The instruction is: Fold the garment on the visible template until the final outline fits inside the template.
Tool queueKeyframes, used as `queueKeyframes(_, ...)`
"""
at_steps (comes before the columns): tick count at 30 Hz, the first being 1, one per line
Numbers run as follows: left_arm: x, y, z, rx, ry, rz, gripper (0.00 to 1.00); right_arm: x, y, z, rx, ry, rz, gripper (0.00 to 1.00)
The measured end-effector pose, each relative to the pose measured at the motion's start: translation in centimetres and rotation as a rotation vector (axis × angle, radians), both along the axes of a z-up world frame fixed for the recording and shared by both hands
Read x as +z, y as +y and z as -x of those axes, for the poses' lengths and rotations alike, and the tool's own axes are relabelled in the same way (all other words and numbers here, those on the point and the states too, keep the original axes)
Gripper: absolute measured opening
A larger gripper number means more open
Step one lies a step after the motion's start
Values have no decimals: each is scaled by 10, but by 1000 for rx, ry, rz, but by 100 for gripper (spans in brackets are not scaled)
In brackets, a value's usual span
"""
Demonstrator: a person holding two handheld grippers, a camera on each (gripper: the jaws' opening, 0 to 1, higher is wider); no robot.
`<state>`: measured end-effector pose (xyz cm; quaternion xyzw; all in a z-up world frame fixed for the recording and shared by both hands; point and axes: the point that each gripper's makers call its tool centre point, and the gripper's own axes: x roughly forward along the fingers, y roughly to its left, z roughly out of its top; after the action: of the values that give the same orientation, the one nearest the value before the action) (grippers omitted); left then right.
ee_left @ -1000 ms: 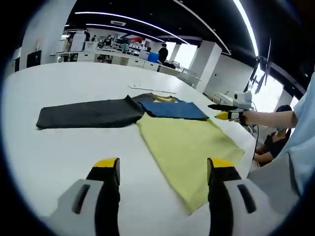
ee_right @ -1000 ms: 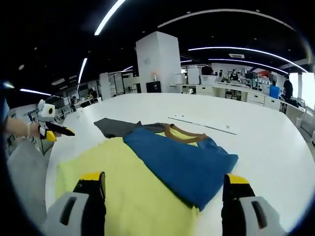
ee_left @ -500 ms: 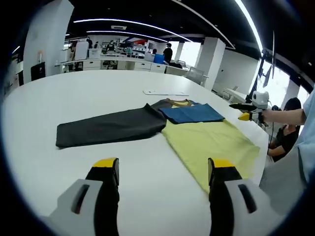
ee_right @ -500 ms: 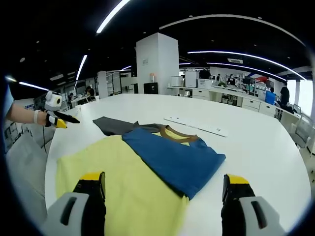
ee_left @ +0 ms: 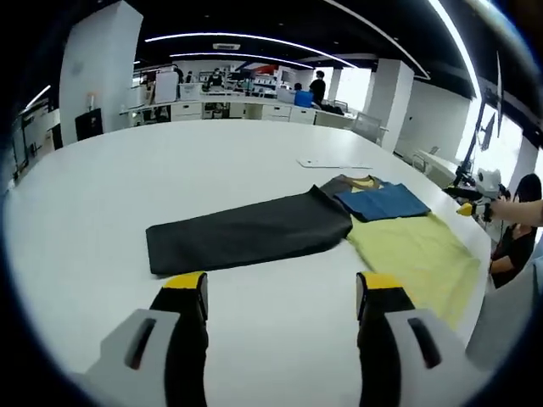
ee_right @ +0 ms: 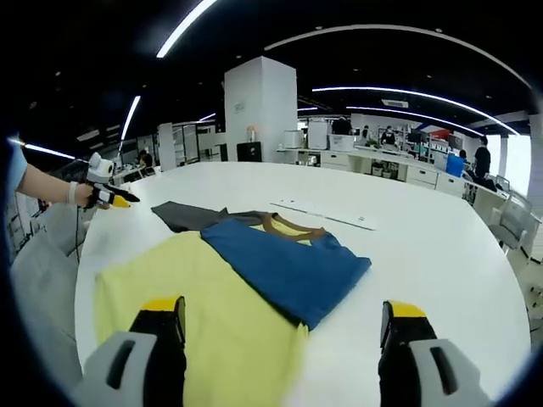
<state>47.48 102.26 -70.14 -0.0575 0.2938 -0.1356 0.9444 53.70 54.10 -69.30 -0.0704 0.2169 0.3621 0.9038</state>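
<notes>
White tabletop spreads wide through an open office, with desks, a square pillar and strip lights far behind it. On it lies the garment, a shirt with a pale yellow body, a blue panel folded over its upper part and a brown collar band at the neck. One long dark grey sleeve stretches flat away from the body across the table. Beyond the collar lies a thin white strip, apart from the cloth; I cannot tell whether it is the template.

From the left gripper view, the left gripper hangs above bare table just short of the dark sleeve, its yellow-tipped jaws spread wide with nothing between them. At the right edge of that view a hand reaches in level over the table's edge, holding the right gripper beyond the yellow cloth's far side.

From the right gripper view, the right gripper sits low over the yellow body's near hem, jaws wide apart and holding nothing, the blue panel just ahead. At the left edge the other hand, forearm level, carries the left gripper beyond the dark sleeve's end, clear of the fabric.
</notes>
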Motion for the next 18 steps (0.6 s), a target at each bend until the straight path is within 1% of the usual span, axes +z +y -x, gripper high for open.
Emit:
queueKeyframes(2, -6, 12, -5, 34, 9, -8, 66, 1, -3, 0, -13, 8, -11, 95)
queueKeyframes(3, -12, 21, -7, 66, 19, -12, 66, 1, -4, 0, -16, 9, -19, 95)
queueKeyframes(4, -15, 27, -9, 87, 24, -13, 66, 1, -5, 1, -20, 12, -23, 95)
queueKeyframes(5, -18, 34, -11, 122, 26, 3, 66, 0, -6, 1, -26, 20, -16, 95)
queueKeyframes(6, -19, 37, -13, 121, 21, 4, 65, 0, -7, 3, -25, 17, -9, 94)
queueKeyframes(8, -24, 50, -16, 182, 19, 10, 62, -1, -8, 6, -14, 19, 2, 91)
queueKeyframes(9, -26, 53, -16, 197, 19, 19, 63, 0, -8, 7, -12, 18, 4, 92)
queueKeyframes(11, -30, 65, -17, 258, 17, 33, 63, 2, -8, 10, -7, 9, 9, 93)
queueKeyframes(12, -32, 71, -20, 278, 6, 48, 62, 2, -7, 11, -4, 6, 14, 93)
queueKeyframes(14, -34, 80, -24, 301, -4, 63, 60, 4, -7, 14, -5, 3, 15, 94)
queueKeyframes(18, -40, 87, -31, 311, -3, 71, 58, 6, -6, 21, 10, 4, 18, 94)
